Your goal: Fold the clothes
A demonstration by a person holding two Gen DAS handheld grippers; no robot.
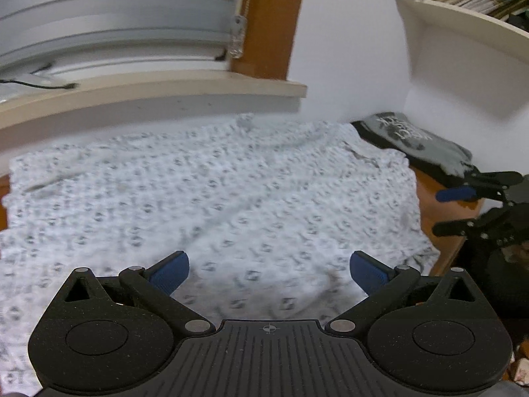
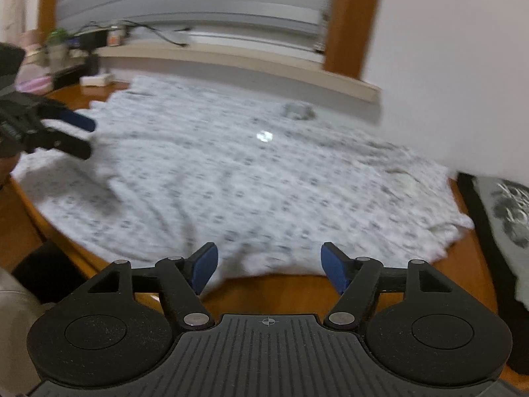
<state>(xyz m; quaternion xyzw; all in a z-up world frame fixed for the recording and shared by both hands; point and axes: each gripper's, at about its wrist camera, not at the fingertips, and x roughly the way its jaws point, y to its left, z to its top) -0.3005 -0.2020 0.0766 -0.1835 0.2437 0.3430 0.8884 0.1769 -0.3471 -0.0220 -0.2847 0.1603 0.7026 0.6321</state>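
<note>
A white garment with a small grey pattern (image 1: 231, 192) lies spread flat over the wooden table (image 1: 439, 205); it also fills the right wrist view (image 2: 251, 172). My left gripper (image 1: 269, 269) is open and empty, just above the garment's near part. My right gripper (image 2: 269, 266) is open and empty, over the garment's near hem at the table edge (image 2: 264, 294). Each gripper shows in the other's view: the right one at the far right of the left wrist view (image 1: 469, 205), the left one at the far left of the right wrist view (image 2: 62, 132).
A folded grey and black garment (image 1: 416, 142) lies at the table's right end, also in the right wrist view (image 2: 506, 218). A windowsill (image 1: 148, 92) and blinds run behind the table. A bookshelf (image 1: 463, 20) hangs at upper right. Small items (image 2: 59, 53) stand at far left.
</note>
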